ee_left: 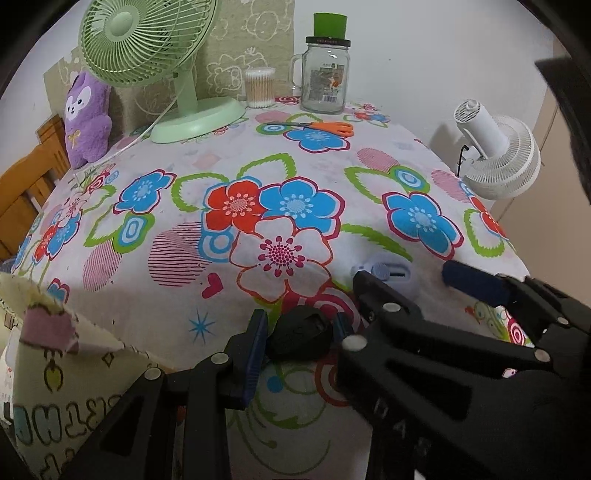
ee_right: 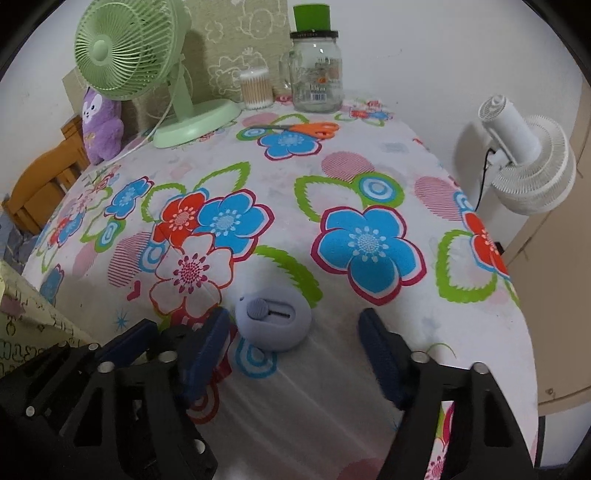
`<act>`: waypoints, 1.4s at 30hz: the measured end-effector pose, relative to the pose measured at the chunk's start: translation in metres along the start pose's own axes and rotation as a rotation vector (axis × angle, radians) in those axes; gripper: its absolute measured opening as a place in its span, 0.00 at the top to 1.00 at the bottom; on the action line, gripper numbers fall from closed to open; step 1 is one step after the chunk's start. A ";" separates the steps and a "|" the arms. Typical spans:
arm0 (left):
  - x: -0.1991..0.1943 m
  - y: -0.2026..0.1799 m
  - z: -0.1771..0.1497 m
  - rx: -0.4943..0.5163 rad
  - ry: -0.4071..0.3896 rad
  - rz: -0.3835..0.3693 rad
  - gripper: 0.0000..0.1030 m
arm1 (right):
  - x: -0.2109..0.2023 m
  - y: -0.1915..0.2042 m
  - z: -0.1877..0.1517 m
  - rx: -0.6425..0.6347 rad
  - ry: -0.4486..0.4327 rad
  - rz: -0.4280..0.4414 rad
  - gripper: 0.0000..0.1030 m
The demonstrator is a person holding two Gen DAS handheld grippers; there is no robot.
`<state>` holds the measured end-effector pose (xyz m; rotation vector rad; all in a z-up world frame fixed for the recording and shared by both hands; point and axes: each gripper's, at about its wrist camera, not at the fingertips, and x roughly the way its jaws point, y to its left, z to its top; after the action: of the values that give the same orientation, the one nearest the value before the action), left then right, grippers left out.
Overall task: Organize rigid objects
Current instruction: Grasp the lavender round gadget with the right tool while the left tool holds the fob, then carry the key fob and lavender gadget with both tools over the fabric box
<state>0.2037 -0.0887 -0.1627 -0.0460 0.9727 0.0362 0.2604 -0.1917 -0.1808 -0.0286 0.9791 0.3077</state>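
My left gripper [ee_left: 301,338] had its blue fingers [ee_left: 255,350] shut tight on a small black thing [ee_left: 300,335]. It looked like a little round gadget, but it was dark and I could not tell what it was. It sat right between those fingers, low over the flowery cloth [ee_left: 258,206] on the desk.

My right gripper [ee_right: 291,354] had its fingers [ee_right: 201,354] apart, with nothing pressed in them. No earlier picture was there for me to compare. A small pale purple cutter [ee_right: 273,319] with a round slider lay flat on the cloth between the two fingers, closer to the left one and not touching the right one. In the left view, the cutter [ee_left: 391,275] peeked out just behind the right gripper's near finger.

Far ahead of both sets of fingers stood a green fan [ee_right: 147,70], a tub of cotton buds [ee_right: 256,89] and a glass jar [ee_right: 316,72] with a green cup [ee_right: 312,18] on its lid. Orange scissors [ee_right: 303,129] lay on the cloth in front of the jar. A white fan [ee_right: 528,162] stood off to the right, past the edge of the desk.
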 end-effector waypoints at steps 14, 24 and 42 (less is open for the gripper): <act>-0.001 -0.001 -0.001 0.024 0.003 -0.010 0.64 | -0.001 0.001 0.002 -0.029 0.001 -0.051 0.59; -0.011 -0.005 -0.013 0.039 0.009 -0.025 0.64 | -0.017 -0.002 -0.012 0.003 0.002 -0.064 0.59; -0.044 -0.013 -0.036 0.060 -0.014 -0.050 0.64 | -0.054 -0.003 -0.042 0.062 -0.021 -0.064 0.59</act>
<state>0.1502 -0.1040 -0.1462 -0.0152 0.9578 -0.0387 0.1987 -0.2147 -0.1604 -0.0007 0.9641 0.2183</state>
